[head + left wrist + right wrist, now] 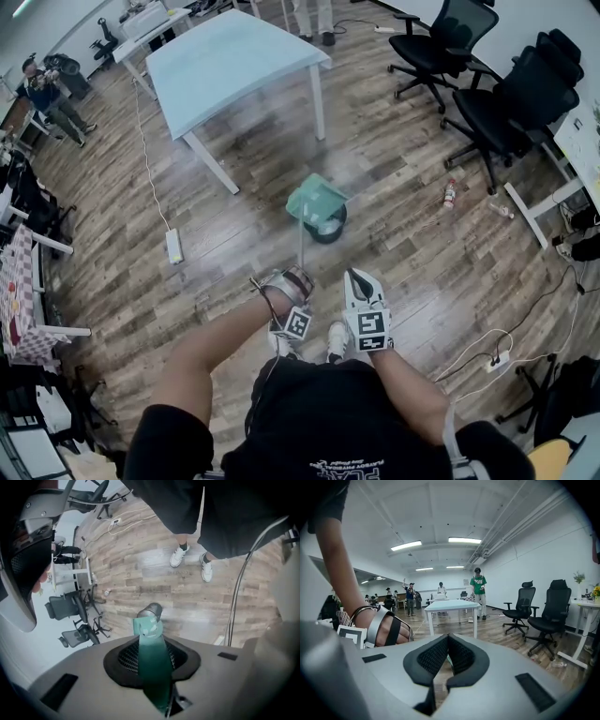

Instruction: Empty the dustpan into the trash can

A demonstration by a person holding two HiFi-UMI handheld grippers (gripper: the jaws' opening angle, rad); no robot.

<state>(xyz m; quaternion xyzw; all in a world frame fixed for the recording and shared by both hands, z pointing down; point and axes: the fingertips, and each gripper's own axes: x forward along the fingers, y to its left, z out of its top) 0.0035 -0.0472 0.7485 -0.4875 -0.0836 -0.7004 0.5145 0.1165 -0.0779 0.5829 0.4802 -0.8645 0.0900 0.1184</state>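
Observation:
A green dustpan on a long thin handle hangs tilted over a round black trash can that stands on the wood floor. My left gripper is shut on the near end of that handle. In the left gripper view the green handle runs out between the jaws to the dustpan, with the trash can just beyond it. My right gripper is beside the left one, apart from the handle. Its pads meet with nothing between them.
A light blue table stands beyond the trash can. Black office chairs are at the right, with a small bottle on the floor near them. A power strip and its cable lie at the left, and more cables at the right. People stand far off.

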